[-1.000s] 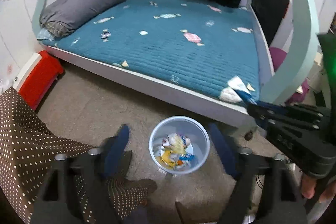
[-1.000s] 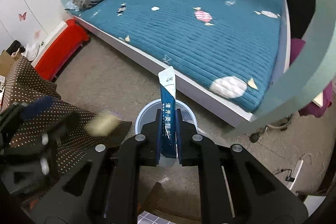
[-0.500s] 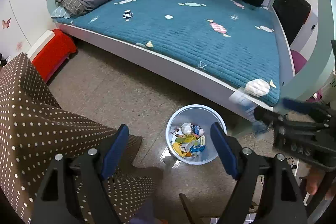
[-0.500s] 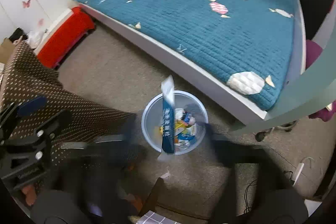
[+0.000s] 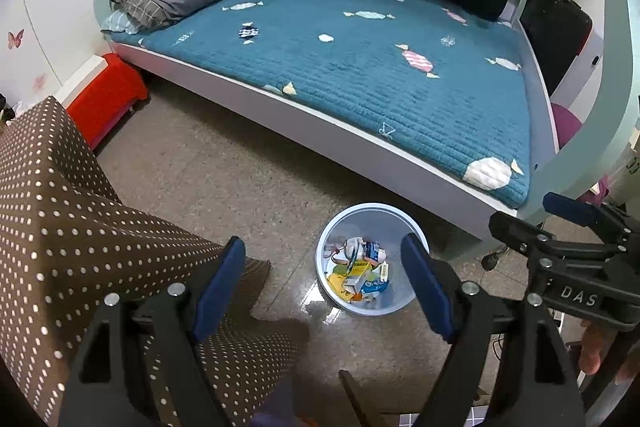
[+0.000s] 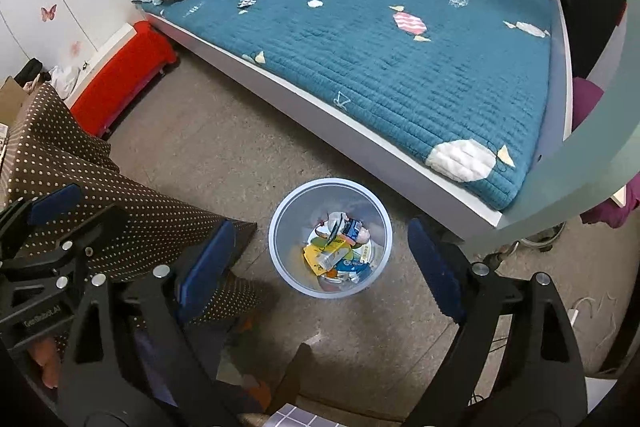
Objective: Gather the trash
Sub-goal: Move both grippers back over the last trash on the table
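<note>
At the left, a brown dotted cloth [image 6: 92, 187] is draped over furniture, and the left gripper [image 5: 322, 287] is held above the floor with its blue pads spread wide and nothing between them; in the middle, the pale blue bin [image 6: 276, 227] stands on the floor just beside the bed [image 6: 380, 39], with wrappers and cartons [image 6: 338, 247] lying at its bottom; the right gripper [image 6: 320, 263] is poised over the bin, its pads likewise parted and nothing pinched between them; the step in hand is judged to be the end of a drop, both tools being empty above the bin; no loose trash can be made out on the floor or on the blue quilt, whose sweets are taken for a printed pattern; for the next move, a further piece must be sought elsewhere, and the open jaws carried to it
</note>
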`<control>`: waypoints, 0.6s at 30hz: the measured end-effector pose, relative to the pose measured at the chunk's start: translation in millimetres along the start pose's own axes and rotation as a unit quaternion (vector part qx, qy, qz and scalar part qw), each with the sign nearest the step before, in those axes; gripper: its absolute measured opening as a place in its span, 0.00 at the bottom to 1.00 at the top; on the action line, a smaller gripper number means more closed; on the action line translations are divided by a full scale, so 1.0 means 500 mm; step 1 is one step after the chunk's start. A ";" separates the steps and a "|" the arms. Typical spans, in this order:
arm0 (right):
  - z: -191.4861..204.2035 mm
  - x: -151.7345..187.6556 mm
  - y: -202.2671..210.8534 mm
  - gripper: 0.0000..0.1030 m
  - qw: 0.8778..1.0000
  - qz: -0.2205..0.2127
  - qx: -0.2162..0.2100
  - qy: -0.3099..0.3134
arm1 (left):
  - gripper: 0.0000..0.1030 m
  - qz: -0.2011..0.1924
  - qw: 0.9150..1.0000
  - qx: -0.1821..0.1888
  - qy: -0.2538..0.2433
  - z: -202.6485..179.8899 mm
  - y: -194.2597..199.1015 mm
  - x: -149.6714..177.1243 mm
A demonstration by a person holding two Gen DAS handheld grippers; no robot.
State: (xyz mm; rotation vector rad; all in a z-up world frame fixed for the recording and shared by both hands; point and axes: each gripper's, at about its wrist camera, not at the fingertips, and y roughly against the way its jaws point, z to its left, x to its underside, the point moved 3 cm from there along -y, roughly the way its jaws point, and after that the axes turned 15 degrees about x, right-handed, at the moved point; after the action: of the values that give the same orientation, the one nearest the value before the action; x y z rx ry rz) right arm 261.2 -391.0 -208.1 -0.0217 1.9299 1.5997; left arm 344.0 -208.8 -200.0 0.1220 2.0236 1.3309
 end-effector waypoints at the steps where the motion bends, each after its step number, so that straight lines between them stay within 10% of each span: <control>1: 0.001 -0.002 0.007 0.84 1.000 -0.003 -0.001 0.000 | 0.76 -0.003 1.000 0.000 0.000 -0.001 0.007 -0.003; 18: 0.101 -0.058 0.163 0.84 0.996 -0.080 -0.034 0.019 | 0.76 -0.087 0.996 -0.013 -0.007 0.032 0.195 -0.015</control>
State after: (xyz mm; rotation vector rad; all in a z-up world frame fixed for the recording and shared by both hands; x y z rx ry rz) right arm 275.5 -335.2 -126.3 -0.2307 1.8514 1.5673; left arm 331.2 -154.4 -118.3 -0.0553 1.9569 1.2430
